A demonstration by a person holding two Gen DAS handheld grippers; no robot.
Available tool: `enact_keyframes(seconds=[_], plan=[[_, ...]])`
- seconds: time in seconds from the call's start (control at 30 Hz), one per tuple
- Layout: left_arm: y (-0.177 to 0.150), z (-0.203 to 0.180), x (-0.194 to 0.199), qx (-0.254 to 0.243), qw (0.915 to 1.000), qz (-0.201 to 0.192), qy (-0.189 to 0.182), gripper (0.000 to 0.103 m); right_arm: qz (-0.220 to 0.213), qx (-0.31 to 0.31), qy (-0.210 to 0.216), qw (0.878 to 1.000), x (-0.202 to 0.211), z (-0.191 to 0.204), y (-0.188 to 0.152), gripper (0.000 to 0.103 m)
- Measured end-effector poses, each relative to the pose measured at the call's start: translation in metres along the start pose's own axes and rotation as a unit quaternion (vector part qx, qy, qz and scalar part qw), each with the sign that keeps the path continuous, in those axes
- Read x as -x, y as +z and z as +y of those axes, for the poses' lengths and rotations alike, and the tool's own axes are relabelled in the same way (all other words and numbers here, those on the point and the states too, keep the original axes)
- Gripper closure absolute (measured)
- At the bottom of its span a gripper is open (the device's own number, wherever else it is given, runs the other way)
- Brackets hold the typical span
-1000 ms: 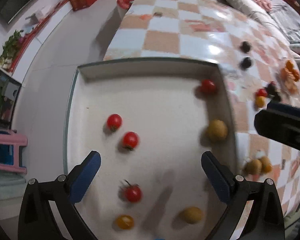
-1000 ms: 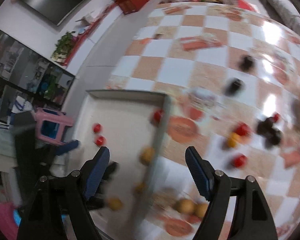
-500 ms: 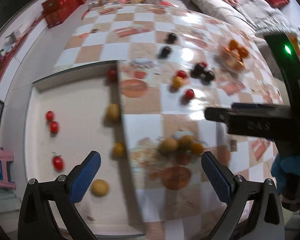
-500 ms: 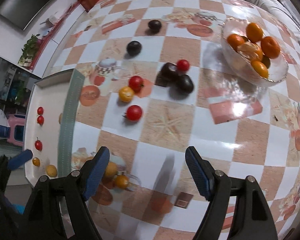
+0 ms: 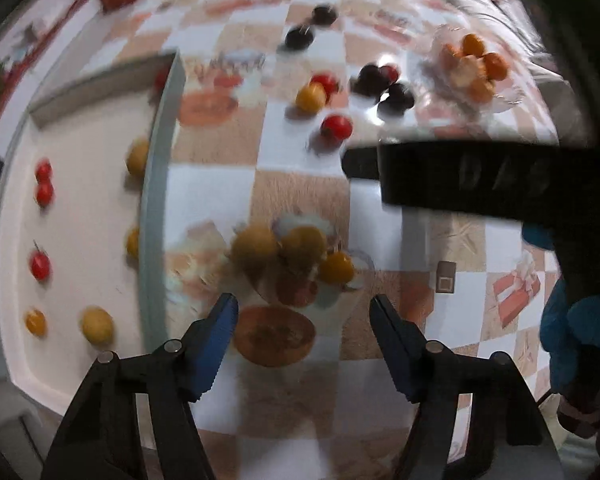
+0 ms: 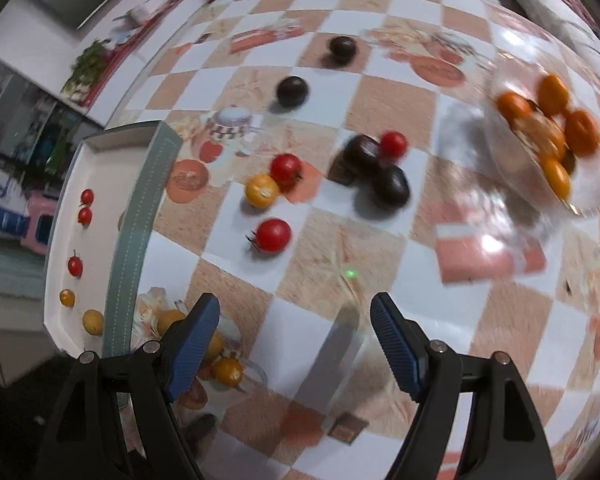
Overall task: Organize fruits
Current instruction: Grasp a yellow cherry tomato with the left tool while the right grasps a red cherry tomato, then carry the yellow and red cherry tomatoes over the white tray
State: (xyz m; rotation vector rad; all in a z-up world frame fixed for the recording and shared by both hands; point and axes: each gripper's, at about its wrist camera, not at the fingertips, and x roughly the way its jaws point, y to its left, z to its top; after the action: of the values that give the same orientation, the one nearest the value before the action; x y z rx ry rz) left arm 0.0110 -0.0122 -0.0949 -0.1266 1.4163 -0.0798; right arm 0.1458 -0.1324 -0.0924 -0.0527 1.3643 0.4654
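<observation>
My left gripper [image 5: 302,322], jaws just narrowing with nothing between them, hangs over the yellow fruit cluster [image 5: 292,252] on the tabletop [image 5: 300,188] beside the tray [image 5: 156,168], sizing for one. My right gripper [image 6: 296,324] waits spread, empty.

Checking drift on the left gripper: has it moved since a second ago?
Yes. The left gripper has left the white tray, now at the view's left, and sits over the checkered tablecloth near the yellow fruits, its empty jaws just narrowing.

tomatoes [image 6: 274,234] loose on cloth | yellow fruits [image 5: 256,246] clustered, blurred | tray [image 6: 132,216] partly filled
</observation>
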Motion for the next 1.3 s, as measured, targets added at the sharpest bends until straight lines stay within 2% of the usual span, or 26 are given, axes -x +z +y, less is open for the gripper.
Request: enact_keyframes(seconds=[0.07,0.17,0.33,0.4,0.47,0.63,0.67,0.7,0.9,1.07,1.3], plan=[[-0.001,0.002,-0.010,0.027,0.9996,0.011,0.001,0.033,0.002,0.011,0.009,1.000,-0.004,0.002,0.005,0.033],[0.000,0.003,-0.019,0.055,0.9983,0.021,0.002,0.047,0.009,0.031,0.018,0.999,-0.015,0.006,0.012,0.046],[0.008,-0.005,-0.019,0.082,0.9966,0.003,-0.001,0.047,0.006,0.061,0.019,0.998,-0.024,0.013,0.017,0.054],[0.011,-0.006,-0.020,0.093,0.9956,-0.001,0.000,0.047,0.002,0.060,0.022,0.998,-0.024,0.012,0.020,0.062],[0.014,-0.008,-0.021,0.097,0.9952,-0.004,0.007,0.047,0.005,0.054,0.031,0.998,-0.025,0.008,0.022,0.080],[0.015,-0.018,-0.020,0.083,0.9960,-0.008,0.032,0.067,0.003,0.022,0.060,0.998,-0.021,-0.008,0.020,0.080],[0.014,-0.018,-0.020,0.081,0.9962,-0.009,0.029,0.073,0.002,0.016,0.064,0.998,-0.020,-0.010,0.019,0.080],[0.013,-0.018,-0.019,0.082,0.9964,-0.008,0.021,0.084,0.000,0.012,0.067,0.998,-0.018,-0.013,0.018,0.080],[0.012,-0.018,-0.016,0.074,0.9972,0.002,-0.010,0.084,-0.014,-0.020,0.078,0.997,0.000,-0.029,0.006,0.080],[0.015,0.000,-0.008,0.068,0.9976,0.005,-0.014,0.084,-0.022,-0.042,0.080,0.996,0.011,-0.036,-0.004,0.080],[0.013,0.002,0.014,0.055,0.9982,-0.008,-0.023,0.084,-0.023,-0.044,0.078,0.996,0.021,-0.028,-0.012,0.080]])
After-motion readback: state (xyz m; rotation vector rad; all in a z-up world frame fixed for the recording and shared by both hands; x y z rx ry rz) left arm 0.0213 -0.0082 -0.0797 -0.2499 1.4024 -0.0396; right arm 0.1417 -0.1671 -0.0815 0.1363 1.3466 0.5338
